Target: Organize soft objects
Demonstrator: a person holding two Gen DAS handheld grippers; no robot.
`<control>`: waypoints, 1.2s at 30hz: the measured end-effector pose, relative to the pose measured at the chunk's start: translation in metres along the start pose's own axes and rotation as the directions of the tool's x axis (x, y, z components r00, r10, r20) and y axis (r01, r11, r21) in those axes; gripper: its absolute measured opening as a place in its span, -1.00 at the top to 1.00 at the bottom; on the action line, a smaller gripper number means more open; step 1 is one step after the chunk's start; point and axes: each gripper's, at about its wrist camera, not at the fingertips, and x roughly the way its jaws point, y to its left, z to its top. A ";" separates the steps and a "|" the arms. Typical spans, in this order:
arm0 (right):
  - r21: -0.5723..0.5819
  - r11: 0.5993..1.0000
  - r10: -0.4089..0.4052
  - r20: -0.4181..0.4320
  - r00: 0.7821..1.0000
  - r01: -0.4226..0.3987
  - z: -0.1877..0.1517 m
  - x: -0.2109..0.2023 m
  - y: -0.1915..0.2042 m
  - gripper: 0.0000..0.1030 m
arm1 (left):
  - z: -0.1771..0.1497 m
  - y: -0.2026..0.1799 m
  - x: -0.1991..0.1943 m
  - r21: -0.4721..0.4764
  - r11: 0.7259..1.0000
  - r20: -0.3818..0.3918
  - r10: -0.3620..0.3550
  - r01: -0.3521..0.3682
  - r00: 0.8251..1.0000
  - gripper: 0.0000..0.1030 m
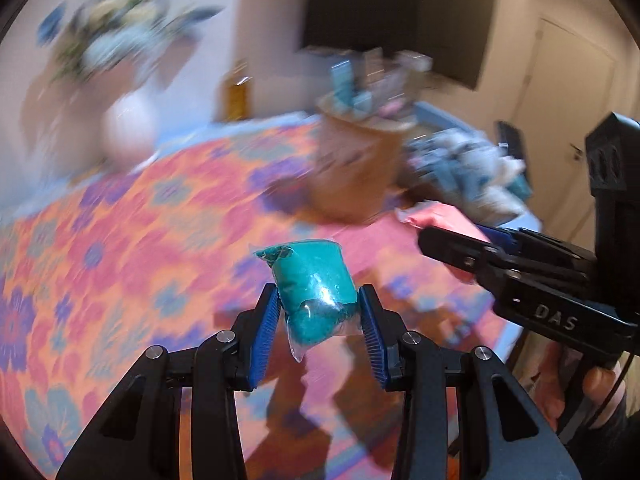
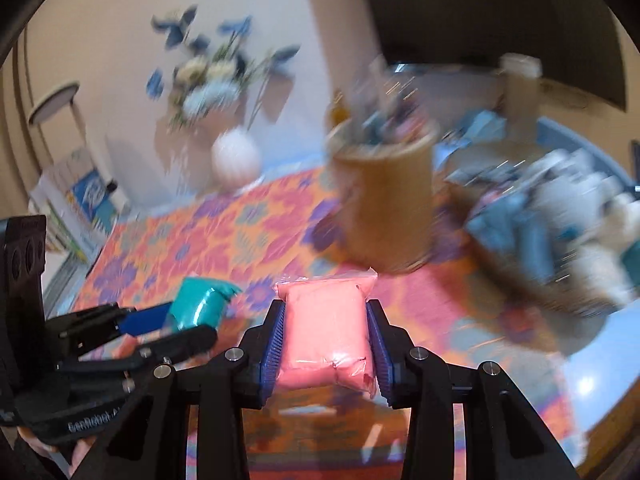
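Note:
My left gripper (image 1: pixel 318 304) is shut on a teal soft bag (image 1: pixel 314 284) in clear plastic, held above the flowered tablecloth (image 1: pixel 140 232). My right gripper (image 2: pixel 326 318) is shut on a pink soft bag (image 2: pixel 326 332), also above the cloth. In the left wrist view the right gripper (image 1: pixel 452 246) comes in from the right with the pink bag (image 1: pixel 432 216). In the right wrist view the left gripper (image 2: pixel 188 322) comes in from the left with the teal bag (image 2: pixel 200 304). A brown tub (image 2: pixel 388 208) filled with bags stands beyond both grippers.
A pile of blue and white soft items (image 2: pixel 560 224) lies right of the tub. A white vase with flowers (image 2: pixel 234 160) stands at the table's far edge. A dark screen (image 1: pixel 400 16) hangs on the wall. Both views are motion blurred.

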 end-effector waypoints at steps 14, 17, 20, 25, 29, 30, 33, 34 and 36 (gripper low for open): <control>0.291 0.950 -0.161 0.158 0.974 0.110 0.064 -0.052 -0.135 0.25 | 0.104 -0.107 0.044 0.162 0.982 0.058 -0.112 0.101 0.992 0.28; 0.359 0.923 -0.205 0.150 0.967 0.140 0.078 -0.051 -0.164 0.25 | 0.117 -0.111 0.064 0.142 0.984 0.046 -0.116 0.109 0.992 0.28; 0.381 0.906 -0.250 0.136 0.959 0.183 0.092 -0.046 -0.187 0.25 | 0.130 -0.114 0.080 0.135 0.982 0.042 -0.136 0.129 0.990 0.28; 0.398 0.885 -0.304 0.098 0.948 0.243 0.111 -0.031 -0.215 0.24 | 0.148 -0.118 0.108 0.112 0.981 0.028 -0.161 0.157 0.987 0.28; 0.404 0.876 -0.315 0.063 0.947 0.264 0.122 -0.014 -0.226 0.17 | 0.155 -0.120 0.129 0.107 0.981 0.010 -0.163 0.161 0.987 0.12; 0.407 0.874 -0.310 0.047 0.950 0.265 0.124 -0.008 -0.229 0.11 | 0.156 -0.119 0.133 0.095 0.980 -0.003 -0.176 0.176 0.984 0.01; 0.415 0.870 -0.317 0.054 0.947 0.267 0.124 -0.006 -0.233 0.06 | 0.155 -0.119 0.133 0.087 0.969 -0.003 -0.231 0.231 0.973 -0.27; 0.414 0.870 -0.318 0.054 0.947 0.269 0.123 -0.006 -0.233 0.04 | 0.153 -0.121 0.129 0.100 0.965 0.003 -0.243 0.241 0.970 -0.33; 0.411 0.872 -0.313 0.050 0.948 0.266 0.120 -0.007 -0.230 0.03 | 0.148 -0.125 0.119 0.138 0.961 0.022 -0.246 0.241 0.969 -0.45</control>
